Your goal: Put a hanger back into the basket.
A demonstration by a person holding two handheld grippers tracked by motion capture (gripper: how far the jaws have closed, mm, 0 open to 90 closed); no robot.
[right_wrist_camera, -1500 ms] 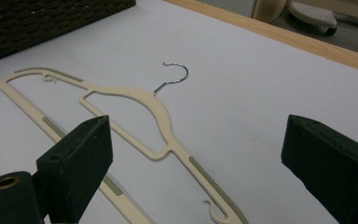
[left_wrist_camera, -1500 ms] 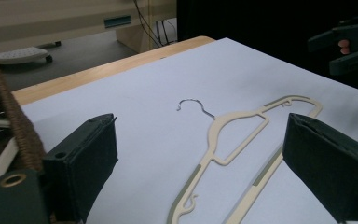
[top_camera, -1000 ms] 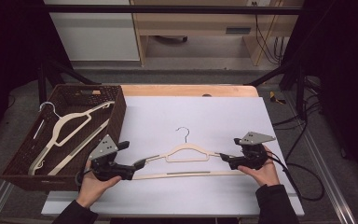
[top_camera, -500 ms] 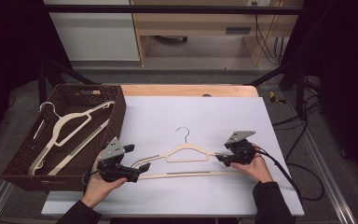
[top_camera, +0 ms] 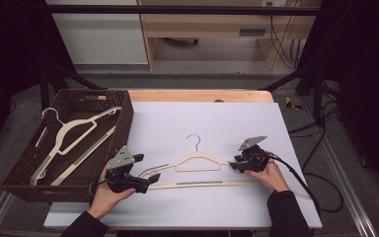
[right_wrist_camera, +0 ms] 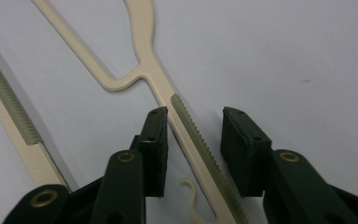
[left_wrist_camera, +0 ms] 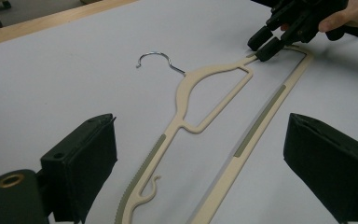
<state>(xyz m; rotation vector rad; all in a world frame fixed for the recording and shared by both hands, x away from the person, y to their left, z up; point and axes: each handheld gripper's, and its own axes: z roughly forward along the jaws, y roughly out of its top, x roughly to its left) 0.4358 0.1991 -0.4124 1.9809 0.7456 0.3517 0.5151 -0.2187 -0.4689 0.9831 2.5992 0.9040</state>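
A cream plastic hanger (top_camera: 197, 160) with a metal hook lies flat on the white table top (top_camera: 212, 123). My left gripper (top_camera: 150, 178) rests at its left end, open, the jaws set wide on either side of the hanger's left arm and bottom bar (left_wrist_camera: 214, 100). My right gripper (top_camera: 233, 164) is down at the hanger's right shoulder. Its jaws have just been closing, and the ribbed right arm (right_wrist_camera: 191, 126) runs between the pads (right_wrist_camera: 156, 140) with a small gap still showing. The left gripper view has the right gripper (left_wrist_camera: 263, 46) at the far end.
A dark wicker basket (top_camera: 123, 123) stands at the table's left edge with another cream hanger (top_camera: 74, 133) lying in it. A black cable (top_camera: 301, 182) trails from the right gripper toward the table's right edge. The wooden table border (top_camera: 202, 95) runs along the back.
The right gripper has moved left and down onto the hanger's right shoulder, and its jaws have narrowed around the arm. The left gripper has barely shifted.
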